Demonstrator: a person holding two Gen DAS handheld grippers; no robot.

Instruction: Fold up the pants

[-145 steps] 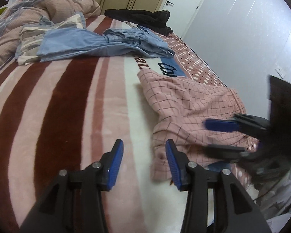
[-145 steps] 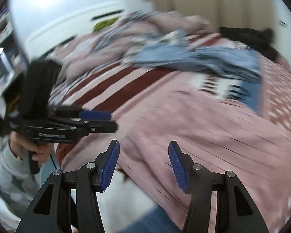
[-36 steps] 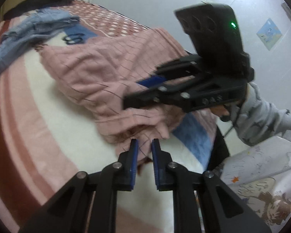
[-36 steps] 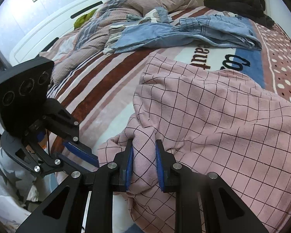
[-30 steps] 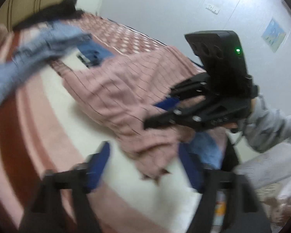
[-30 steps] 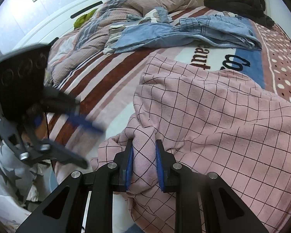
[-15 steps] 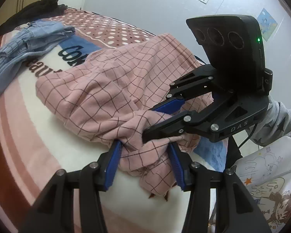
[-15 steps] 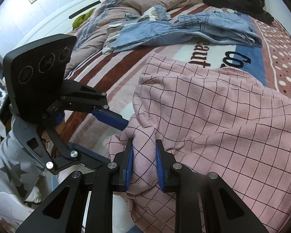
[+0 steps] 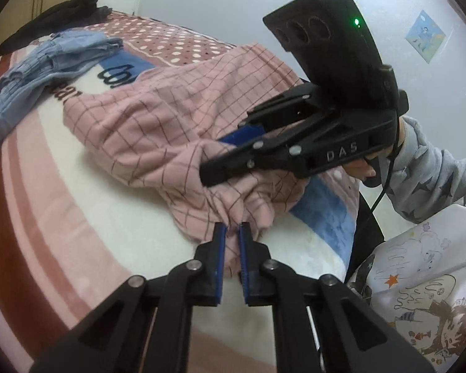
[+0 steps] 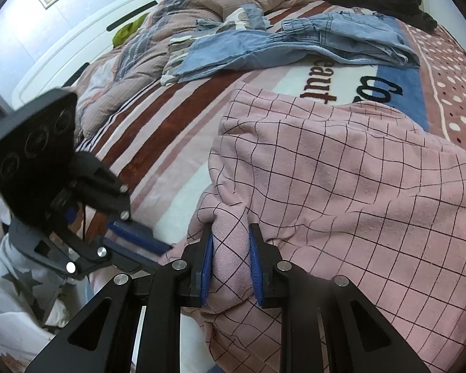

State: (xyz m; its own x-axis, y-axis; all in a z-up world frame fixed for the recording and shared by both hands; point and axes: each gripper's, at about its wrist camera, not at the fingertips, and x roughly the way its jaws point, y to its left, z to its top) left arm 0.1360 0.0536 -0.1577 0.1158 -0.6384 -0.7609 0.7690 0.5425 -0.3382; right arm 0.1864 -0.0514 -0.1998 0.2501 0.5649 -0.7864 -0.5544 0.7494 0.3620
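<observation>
The pink checked pants [image 10: 341,168] lie bunched at the near edge of the bed [image 9: 62,217], toward its polka-dotted corner, and much of their shape is lost in folds: neither view lets the legs or waistband be told apart. In the right wrist view the cloth runs off the lower right of the picture.

The left gripper [image 9: 231,233] has just been closing, and its blue pads now pinch a thin tuck of the pants' hem at the bed's near edge, the jaws almost together. In the right wrist view its fingertips are blurred and partly hidden behind the right gripper's frame.

The right gripper [image 10: 230,242] clamps a thicker roll of the same cloth, the jaws narrow with the fabric bulging between them. In the left wrist view its pads are mostly buried in the pants, only one blue pad [image 9: 242,132] showing. The hand holding it is largely covered by the handle; a grey star-print sleeve [image 9: 428,183] shows.

Blue jeans [image 10: 295,43] lie well apart, toward the far side, beside a rumpled quilt [image 10: 177,31]. No containers are in view.
</observation>
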